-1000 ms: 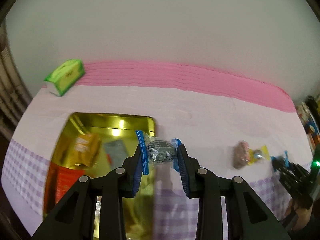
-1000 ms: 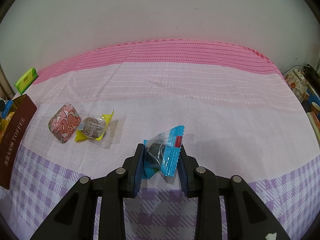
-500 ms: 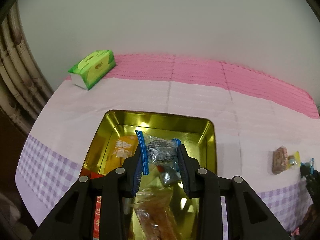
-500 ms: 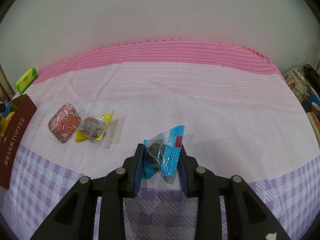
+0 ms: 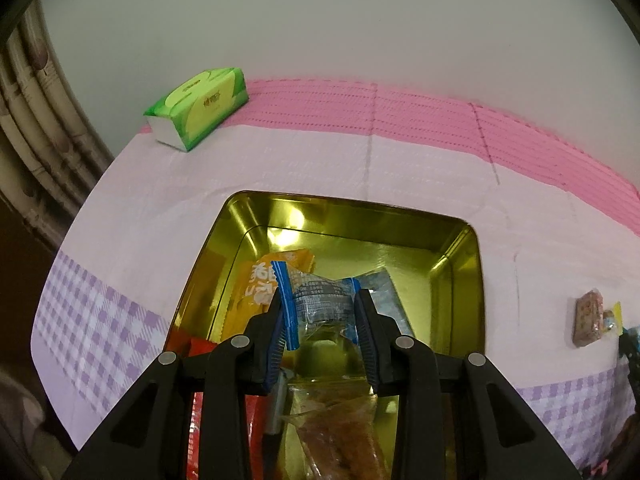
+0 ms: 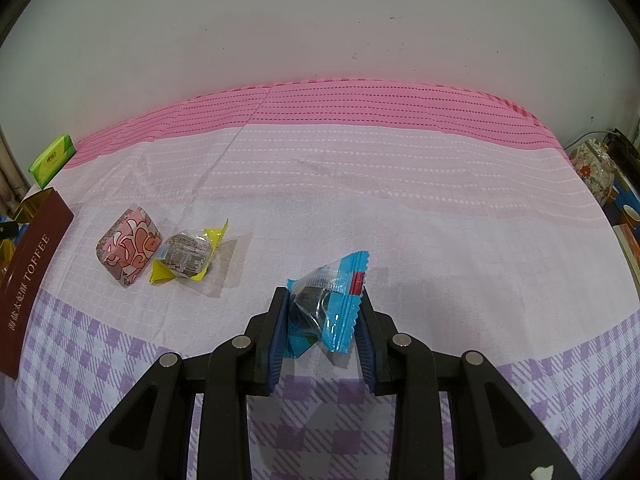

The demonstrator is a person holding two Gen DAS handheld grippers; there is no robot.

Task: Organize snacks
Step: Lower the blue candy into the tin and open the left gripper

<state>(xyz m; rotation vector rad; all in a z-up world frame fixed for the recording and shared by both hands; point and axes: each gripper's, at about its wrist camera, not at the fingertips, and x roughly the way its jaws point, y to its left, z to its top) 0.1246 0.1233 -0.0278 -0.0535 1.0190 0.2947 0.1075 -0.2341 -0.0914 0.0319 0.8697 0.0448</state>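
My left gripper [image 5: 320,312] is shut on a clear snack packet with blue ends [image 5: 316,298] and holds it over the open gold tin [image 5: 460,248]. The tin holds several snacks, among them an orange packet [image 5: 260,280] and a red one [image 5: 200,352]. My right gripper [image 6: 322,312] is shut on a light blue snack packet [image 6: 332,300] just above the tablecloth. To its left on the cloth lie a pink patterned snack [image 6: 130,246] and a yellow-ended snack [image 6: 188,256], touching each other. They also show far right in the left wrist view [image 5: 592,316].
A green tissue pack [image 5: 200,108] lies at the table's back left, also in the right wrist view [image 6: 52,158]. The tin's brown TOFFEE side [image 6: 28,280] stands at the left edge. A patterned pot [image 6: 594,168] and boxes sit off the table's right edge.
My left gripper has carried its packet leftward from beside the tin to over its inside, then lower and closer. My right gripper and its packet have not moved.
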